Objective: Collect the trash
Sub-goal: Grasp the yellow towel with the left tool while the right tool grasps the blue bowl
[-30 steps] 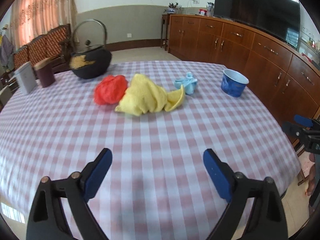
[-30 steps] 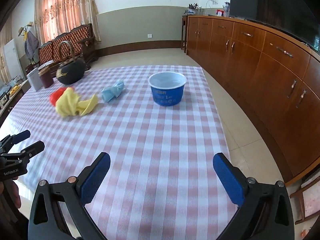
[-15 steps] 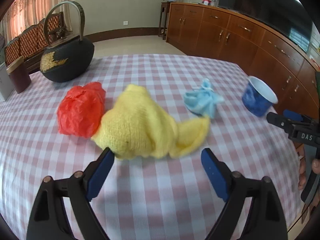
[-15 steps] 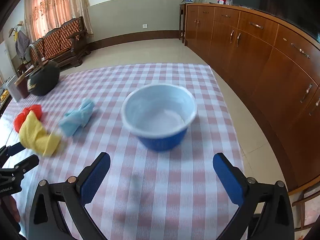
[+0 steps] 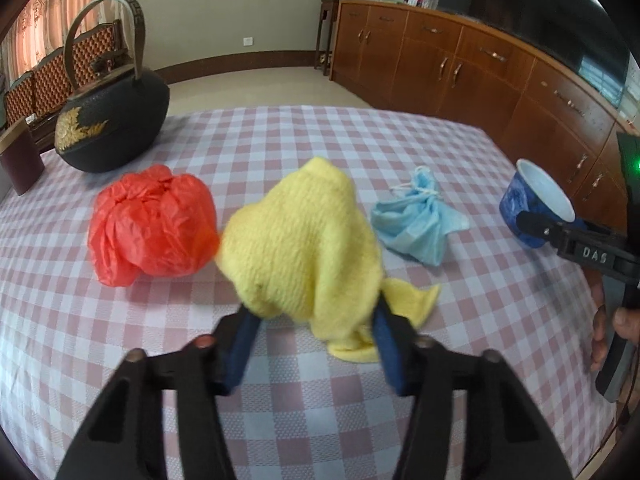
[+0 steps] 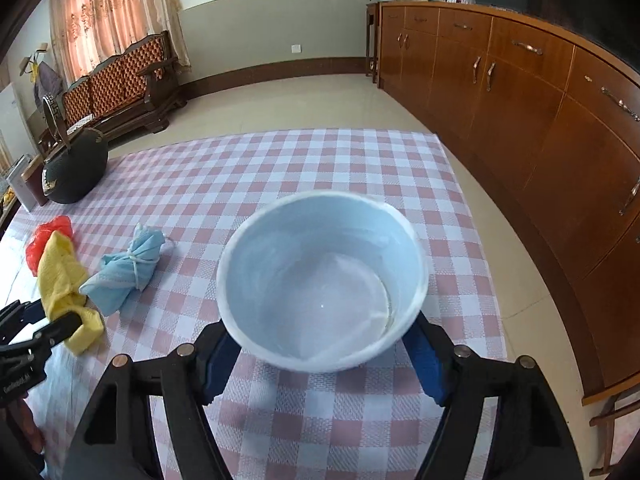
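On the checked tablecloth (image 5: 280,148) a crumpled yellow cloth (image 5: 304,240) stands bunched between the pads of my left gripper (image 5: 316,344). Its jaws are closing and both pads press the cloth's lower sides. A red plastic bag (image 5: 152,224) lies against the cloth's left, a tied light-blue bundle (image 5: 416,224) to its right. In the right wrist view a blue bowl with a white inside (image 6: 324,288) sits between the pads of my right gripper (image 6: 320,360). These jaws are closing too, with the pads against the bowl's wall under the rim. The bowl holds nothing.
A black iron kettle (image 5: 112,120) with a tall handle and a dark brown box (image 5: 20,160) stand at the table's far left. Wooden cabinets (image 6: 540,100) line the right wall past the table's right edge (image 6: 476,248). A wooden sofa (image 6: 120,88) stands behind.
Both grippers moved forward over the table. The left jaws came in from wide open onto the yellow cloth, bunching it taller. The right jaws narrowed onto the blue bowl.
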`<action>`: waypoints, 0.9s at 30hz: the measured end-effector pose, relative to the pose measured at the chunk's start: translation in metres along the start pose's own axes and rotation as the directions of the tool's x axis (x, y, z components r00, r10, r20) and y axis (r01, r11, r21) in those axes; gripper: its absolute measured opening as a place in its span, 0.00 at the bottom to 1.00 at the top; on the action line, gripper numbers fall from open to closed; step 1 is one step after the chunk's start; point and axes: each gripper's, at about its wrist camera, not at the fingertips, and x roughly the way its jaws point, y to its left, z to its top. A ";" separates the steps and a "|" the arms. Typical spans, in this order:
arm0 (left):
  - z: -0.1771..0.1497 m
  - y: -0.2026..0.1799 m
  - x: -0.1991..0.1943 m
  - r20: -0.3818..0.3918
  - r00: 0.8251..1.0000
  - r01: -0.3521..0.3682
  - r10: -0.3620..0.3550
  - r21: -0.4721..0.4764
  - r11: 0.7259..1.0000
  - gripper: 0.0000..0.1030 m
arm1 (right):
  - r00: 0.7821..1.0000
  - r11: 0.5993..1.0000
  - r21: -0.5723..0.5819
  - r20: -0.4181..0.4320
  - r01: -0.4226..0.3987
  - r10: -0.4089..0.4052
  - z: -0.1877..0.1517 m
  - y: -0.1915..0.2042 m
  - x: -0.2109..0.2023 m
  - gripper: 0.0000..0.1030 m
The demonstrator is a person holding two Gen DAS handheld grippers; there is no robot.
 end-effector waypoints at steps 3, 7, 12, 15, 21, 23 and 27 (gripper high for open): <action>-0.002 -0.002 -0.006 0.007 1.000 0.012 -0.012 0.001 1.000 0.33 | 1.000 1.000 -0.003 0.020 -0.009 0.009 -0.007 -0.003 -0.010 0.74; -0.011 -0.005 -0.020 0.025 0.999 0.026 -0.026 0.004 1.000 0.33 | 0.999 0.999 -0.039 0.033 -0.001 0.002 -0.021 0.001 -0.028 0.74; -0.027 -0.006 -0.036 0.039 0.998 0.052 -0.052 -0.003 0.999 0.23 | 0.999 0.997 -0.073 0.043 0.003 0.001 -0.037 0.006 -0.047 0.74; -0.031 -0.005 -0.037 0.025 0.999 0.043 -0.042 -0.002 0.999 0.23 | 0.999 0.997 -0.083 0.039 0.001 0.002 -0.042 0.010 -0.053 0.74; -0.012 -0.007 -0.021 0.007 1.000 -0.024 0.024 -0.023 0.999 0.72 | 1.000 0.998 -0.064 0.017 0.011 -0.010 -0.037 0.002 -0.042 0.74; -0.003 -0.007 -0.017 0.012 1.000 -0.015 0.015 -0.035 0.999 0.72 | 1.000 0.998 -0.057 0.014 0.011 -0.011 -0.034 0.000 -0.038 0.74; 0.009 -0.005 0.001 -0.007 0.999 -0.044 0.043 -0.055 0.998 0.37 | 1.000 0.998 -0.060 0.019 0.012 -0.011 -0.030 0.001 -0.033 0.74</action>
